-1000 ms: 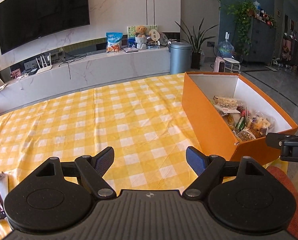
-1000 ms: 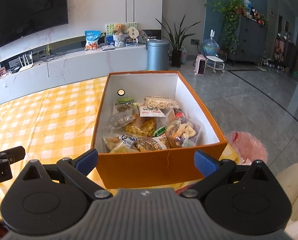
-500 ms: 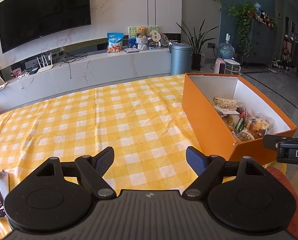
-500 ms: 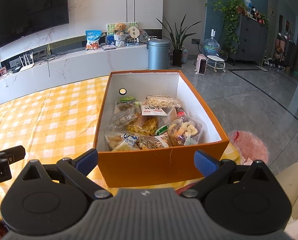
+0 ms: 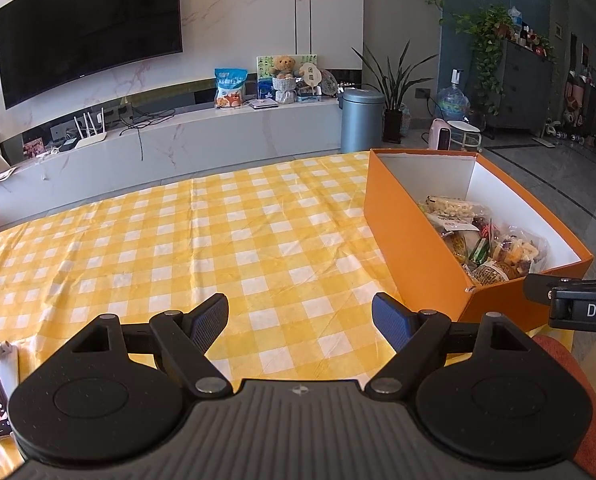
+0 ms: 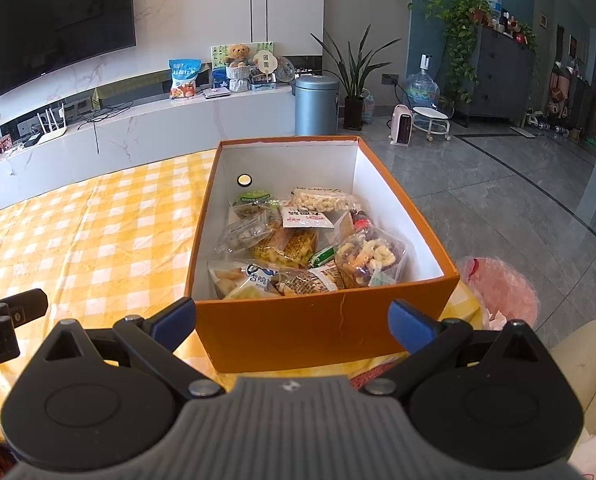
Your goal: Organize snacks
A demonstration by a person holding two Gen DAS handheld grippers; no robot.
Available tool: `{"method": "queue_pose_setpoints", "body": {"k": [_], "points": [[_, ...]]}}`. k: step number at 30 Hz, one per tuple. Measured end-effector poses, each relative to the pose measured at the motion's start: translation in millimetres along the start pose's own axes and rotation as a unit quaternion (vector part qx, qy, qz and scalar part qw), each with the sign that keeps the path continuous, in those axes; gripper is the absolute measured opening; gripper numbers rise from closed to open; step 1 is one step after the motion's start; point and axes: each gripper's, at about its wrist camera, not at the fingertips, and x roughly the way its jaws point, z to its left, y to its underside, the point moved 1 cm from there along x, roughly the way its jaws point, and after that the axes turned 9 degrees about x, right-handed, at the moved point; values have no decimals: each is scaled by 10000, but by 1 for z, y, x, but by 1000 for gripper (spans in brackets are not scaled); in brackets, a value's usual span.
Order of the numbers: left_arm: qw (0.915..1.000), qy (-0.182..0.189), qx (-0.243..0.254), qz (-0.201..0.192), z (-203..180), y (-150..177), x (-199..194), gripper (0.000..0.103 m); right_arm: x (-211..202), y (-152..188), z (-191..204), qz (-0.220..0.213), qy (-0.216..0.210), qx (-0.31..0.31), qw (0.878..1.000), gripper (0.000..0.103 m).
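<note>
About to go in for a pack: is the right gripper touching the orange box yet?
Apart. In the right wrist view the right gripper is open, its blue fingertips nearer the camera than the orange box front wall, nothing between them.

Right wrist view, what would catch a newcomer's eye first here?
The orange box stands out first, open-topped at the table's right end and packed with bagged snacks. Next comes the yellow checked tablecloth spreading away to its left. The right gripper sits open just short of the box's near wall, holding nothing, and the left gripper is open too, over bare cloth.
</note>
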Motion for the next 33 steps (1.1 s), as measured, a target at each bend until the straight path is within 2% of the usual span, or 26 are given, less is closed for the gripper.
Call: {"method": "queue_pose_setpoints", "body": {"k": [33], "points": [[9999, -76, 68, -137, 4, -4, -5, 96, 2, 4, 3, 31, 0, -23, 10000, 100]]}}
